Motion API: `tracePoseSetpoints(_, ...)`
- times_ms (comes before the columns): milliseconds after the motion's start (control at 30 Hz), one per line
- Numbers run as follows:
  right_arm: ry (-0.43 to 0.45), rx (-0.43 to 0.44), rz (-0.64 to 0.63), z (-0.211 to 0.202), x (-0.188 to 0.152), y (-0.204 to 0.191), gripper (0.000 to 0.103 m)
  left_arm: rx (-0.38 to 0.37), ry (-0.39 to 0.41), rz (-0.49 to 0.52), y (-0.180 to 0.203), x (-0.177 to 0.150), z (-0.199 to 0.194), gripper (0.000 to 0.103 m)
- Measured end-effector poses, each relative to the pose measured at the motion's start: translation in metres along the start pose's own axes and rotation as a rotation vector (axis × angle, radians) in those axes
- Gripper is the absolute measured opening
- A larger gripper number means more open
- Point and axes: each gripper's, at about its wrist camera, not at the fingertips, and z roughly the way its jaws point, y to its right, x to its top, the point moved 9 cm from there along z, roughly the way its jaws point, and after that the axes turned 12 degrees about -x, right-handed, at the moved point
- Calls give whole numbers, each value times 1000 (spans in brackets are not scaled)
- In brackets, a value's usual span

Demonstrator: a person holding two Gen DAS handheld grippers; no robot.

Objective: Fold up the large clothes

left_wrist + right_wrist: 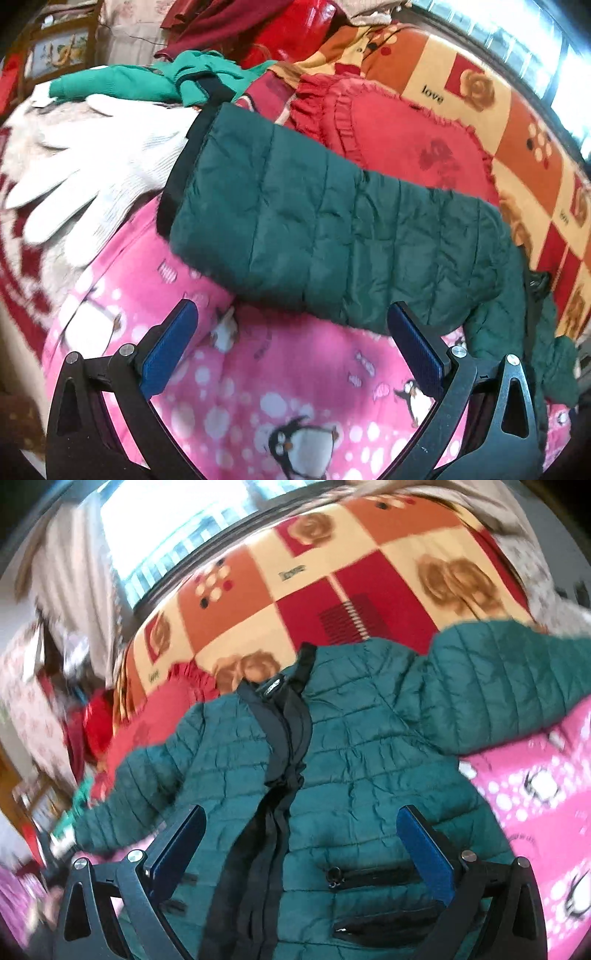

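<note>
Both tools, left (291,325) and right (301,829), agape above green jacket (351,775); white glove (96,162) beside sleeve (314,229).

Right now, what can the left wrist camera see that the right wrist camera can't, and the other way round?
Only the left view shows a white knitted glove and a crumpled green cloth beyond one quilted sleeve.
Only the right view shows the jacket's black collar, front zip and zipped pockets.
Both show the dark green quilted jacket lying on a pink penguin-print blanket, the red-and-orange checked cover, and an open, empty claw.
</note>
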Motion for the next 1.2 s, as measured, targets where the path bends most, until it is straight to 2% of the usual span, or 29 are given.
tracePoseSetpoints(67,14,-24,-94,-2,-3,-13,103,-63,10,5,1,8,5,103)
tracePoseSetpoints(100,16,-26,-137,-2,-5,-20,103,-70,16,10,-1,13,6,103)
tracePoseSetpoints(133,16,-22,-170,-2,-7,-26,103,-35,38,8,-9,19,5,102)
tracePoseSetpoints(167,20,-22,-187,-3,-8,-29,103,-32,65,-17,-17,23,1,103)
tracePoseSetpoints(267,40,-15,-194,-6,-8,-32,103,-94,168,-136,-38,24,-17,102)
tracePoseSetpoints(333,51,-21,-205,-6,-8,-33,103,-118,164,-144,-42,19,-18,102)
tracePoseSetpoints(433,19,-44,-237,0,-13,-37,103,-100,140,-88,-36,15,-14,102)
tracePoseSetpoints(500,8,-62,-265,4,-15,-39,103,-101,144,-91,-35,18,-8,102)
tracePoseSetpoints(733,10,-53,-298,4,-17,-46,103,-159,121,-88,-29,63,16,102)
tracePoseSetpoints(800,10,-51,-289,4,-17,-46,103,-135,108,-78,-30,69,19,85)
tracePoseSetpoints(867,9,-48,-281,4,-17,-46,103,-142,77,-108,-33,69,22,35)
tracePoseSetpoints(900,7,-49,-280,4,-16,-46,103,-144,53,-132,-36,68,25,28)
tracePoseSetpoints(967,2,-50,-281,4,-17,-45,103,-136,28,-171,-41,66,26,28)
tracePoseSetpoints(1200,8,-51,-276,4,-15,-44,103,-222,63,-281,-21,69,6,28)
